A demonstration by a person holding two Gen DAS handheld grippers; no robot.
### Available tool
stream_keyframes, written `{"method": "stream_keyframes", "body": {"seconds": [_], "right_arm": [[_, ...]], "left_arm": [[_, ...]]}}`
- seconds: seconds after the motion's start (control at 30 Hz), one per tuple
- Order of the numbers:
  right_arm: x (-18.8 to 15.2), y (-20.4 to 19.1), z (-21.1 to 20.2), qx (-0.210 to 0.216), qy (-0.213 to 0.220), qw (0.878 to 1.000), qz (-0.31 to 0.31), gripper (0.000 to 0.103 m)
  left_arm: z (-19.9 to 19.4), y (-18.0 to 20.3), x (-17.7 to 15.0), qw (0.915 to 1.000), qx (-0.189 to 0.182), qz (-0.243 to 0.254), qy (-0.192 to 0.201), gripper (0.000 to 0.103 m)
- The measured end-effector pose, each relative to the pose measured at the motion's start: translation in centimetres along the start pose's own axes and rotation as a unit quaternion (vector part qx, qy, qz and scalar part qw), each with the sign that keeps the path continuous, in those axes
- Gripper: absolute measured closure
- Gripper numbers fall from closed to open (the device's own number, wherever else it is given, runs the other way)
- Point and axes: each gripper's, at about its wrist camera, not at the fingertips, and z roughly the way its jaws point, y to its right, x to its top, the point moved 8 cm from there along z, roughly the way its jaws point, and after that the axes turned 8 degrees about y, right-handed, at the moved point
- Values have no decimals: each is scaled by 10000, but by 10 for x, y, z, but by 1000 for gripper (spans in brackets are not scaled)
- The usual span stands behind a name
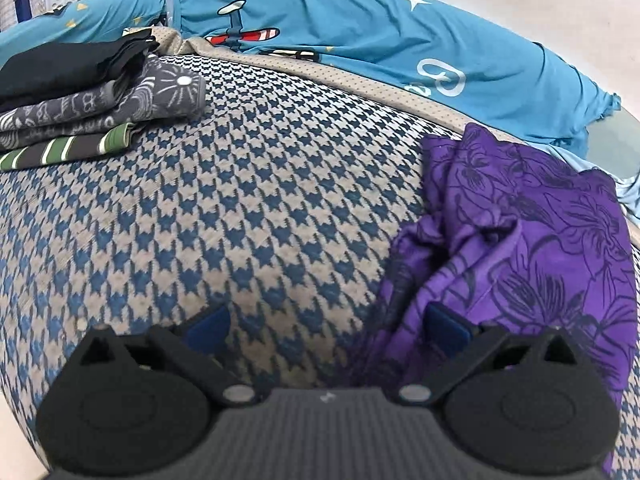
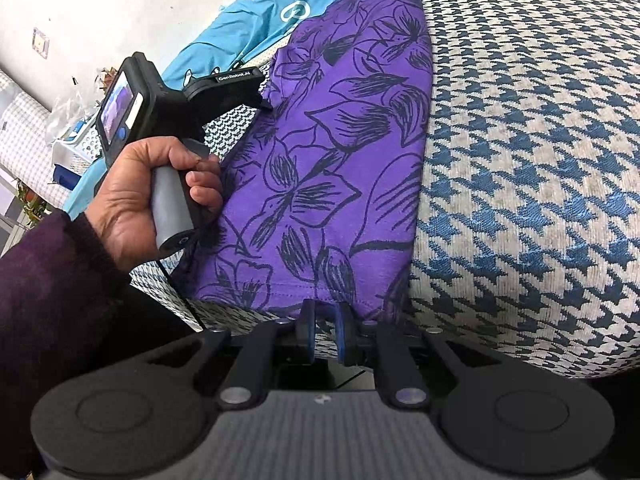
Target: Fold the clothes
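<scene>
Your right gripper (image 2: 325, 334) has its blue fingers (image 2: 307, 332) drawn nearly together on the near hem of the purple floral garment (image 2: 340, 152), pinching that edge where it hangs over the front of the houndstooth cushion (image 2: 540, 160). From those fingers the cloth runs straight ahead as one long strip, smooth along its right side and bunched on its left. Your left gripper (image 1: 326, 326) hangs with its fingers wide apart and nothing between them: the right-hand pad (image 1: 446, 330) sits against the rumpled edge of the garment, the left-hand pad over bare cushion. In the right wrist view your left hand (image 2: 160, 196) grips its handle just left of the strip, the tool's tip at the cloth's left edge. You seem to be early in folding this piece, one end pinned and the second hold not yet taken. The next move likely calls for sliding the open left fingers round the crumpled edge and closing on it, so the cloth can be pulled taut. Well ahead and left of the left fingers lies a stack of folded clothes (image 1: 92, 108), with a blue printed sheet (image 1: 360, 40) beyond.
</scene>
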Motion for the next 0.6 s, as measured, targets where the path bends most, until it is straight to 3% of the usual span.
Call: {"method": "stream_keyframes", "body": {"seconds": [0.33, 0.6], "right_arm": [[2, -1, -2, -22, 76, 10000, 23, 91], [0, 0, -2, -47, 94, 9999, -12, 91]], "left_arm": [[-24, 12, 21, 9992, -230, 15, 322, 0], [-29, 48, 44, 9938, -477, 723, 691, 0]]}}
